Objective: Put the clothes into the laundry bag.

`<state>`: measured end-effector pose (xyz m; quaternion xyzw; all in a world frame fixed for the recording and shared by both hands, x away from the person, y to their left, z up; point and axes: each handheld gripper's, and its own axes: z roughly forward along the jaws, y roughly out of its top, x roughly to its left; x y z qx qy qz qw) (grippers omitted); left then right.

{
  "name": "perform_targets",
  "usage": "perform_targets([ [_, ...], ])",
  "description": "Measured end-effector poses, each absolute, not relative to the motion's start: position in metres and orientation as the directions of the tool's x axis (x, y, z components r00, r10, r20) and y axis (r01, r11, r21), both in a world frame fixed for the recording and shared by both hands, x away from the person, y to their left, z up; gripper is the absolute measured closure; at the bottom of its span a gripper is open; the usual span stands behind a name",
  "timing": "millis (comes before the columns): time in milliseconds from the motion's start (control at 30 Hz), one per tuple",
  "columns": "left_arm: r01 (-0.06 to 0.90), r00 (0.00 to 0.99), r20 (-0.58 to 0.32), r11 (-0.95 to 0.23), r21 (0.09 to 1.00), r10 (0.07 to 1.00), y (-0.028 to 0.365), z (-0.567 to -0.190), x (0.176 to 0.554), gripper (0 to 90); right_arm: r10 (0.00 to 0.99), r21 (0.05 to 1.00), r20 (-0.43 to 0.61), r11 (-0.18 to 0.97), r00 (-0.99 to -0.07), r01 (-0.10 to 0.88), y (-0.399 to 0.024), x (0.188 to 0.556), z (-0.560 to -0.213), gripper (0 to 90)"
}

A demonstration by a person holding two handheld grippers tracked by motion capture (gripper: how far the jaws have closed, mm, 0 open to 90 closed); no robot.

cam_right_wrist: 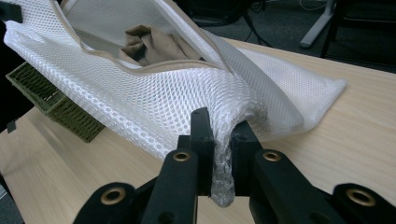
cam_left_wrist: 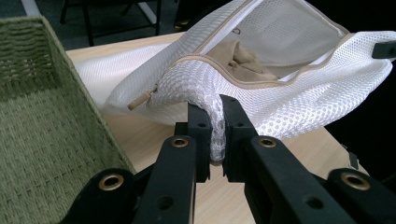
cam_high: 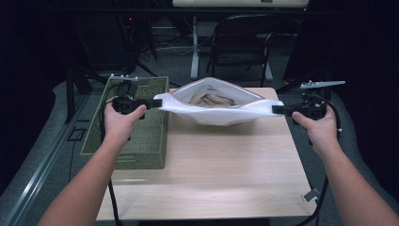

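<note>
A white mesh bag [cam_high: 221, 113] is held stretched between two grippers above the far half of the tabletop [cam_high: 211, 174]. The left gripper [cam_high: 151, 103] is clamped on the left end of the bag; in the left gripper view its jaws stand close together with a bunched fold of mesh [cam_left_wrist: 215, 135] pinched between them. The right gripper [cam_high: 277, 109] is clamped on the right end of the bag; in the right gripper view its jaws likewise pinch a gathered fold of mesh [cam_right_wrist: 223, 172], which hangs a little below them. The near edge of the bag runs taut from one gripper to the other, and the body of the bag sags between them toward the tabletop. The bag's mouth is open along its tan-trimmed zipper edge [cam_left_wrist: 233, 77], and a tan zipper pull [cam_left_wrist: 139, 99] hangs at the left end of that edge. A piece of tan cloth [cam_high: 211, 100] lies inside the bag, visible through the open mouth. A green woven basket [cam_high: 141, 141] stands on the left side of the tabletop, just beside the left end of the bag; the left hand [cam_high: 121, 123] is above it. The right hand [cam_high: 320, 129] is at the right edge of the tabletop. A dark folding chair [cam_high: 242, 40] stands on the floor beyond the far edge of the tabletop.
</note>
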<state>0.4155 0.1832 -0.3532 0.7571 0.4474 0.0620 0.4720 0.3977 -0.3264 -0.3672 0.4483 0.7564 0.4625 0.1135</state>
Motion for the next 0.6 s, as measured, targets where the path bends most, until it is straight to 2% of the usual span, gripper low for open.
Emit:
perform_targets([
  [600, 0.575, 0.608, -0.277, -0.173, 0.800, 0.744, 0.179, -0.324, 0.413, 84.9, 0.800, 0.840, 0.187, 0.171, -0.570, 0.515, -0.329, 0.399, -0.337, 83.2],
])
